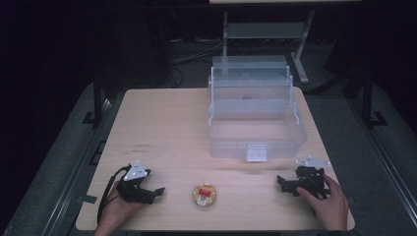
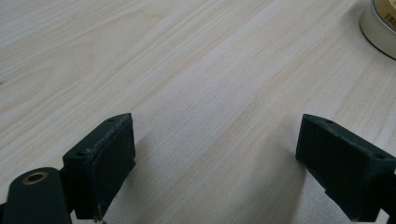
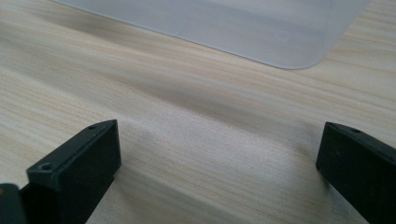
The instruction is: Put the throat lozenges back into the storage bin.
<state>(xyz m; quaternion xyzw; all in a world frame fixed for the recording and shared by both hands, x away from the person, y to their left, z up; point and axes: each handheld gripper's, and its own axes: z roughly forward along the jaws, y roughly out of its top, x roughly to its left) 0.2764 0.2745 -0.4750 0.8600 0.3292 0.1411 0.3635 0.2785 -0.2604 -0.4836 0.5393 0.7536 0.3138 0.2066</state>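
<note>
pale wood table [image 1: 167, 128] bears round clear-lidded tin [image 1: 204, 195], red-and-white inside.

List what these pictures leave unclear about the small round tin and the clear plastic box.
- Round tin: the label is too small to read in the high view; the left gripper view's top-right edge cuts it off.
- Clear plastic box: a dark speck inside stays blurred behind the cloudy walls in the high view; the right gripper view's top edge crops it.

Box [image 1: 255, 123] on the desk [image 1: 167, 128], far and right of centre; small round tin [image 1: 204, 195] near the front edge, between left tongs [image 1: 158, 192] and right tongs [image 1: 280, 183].
</note>
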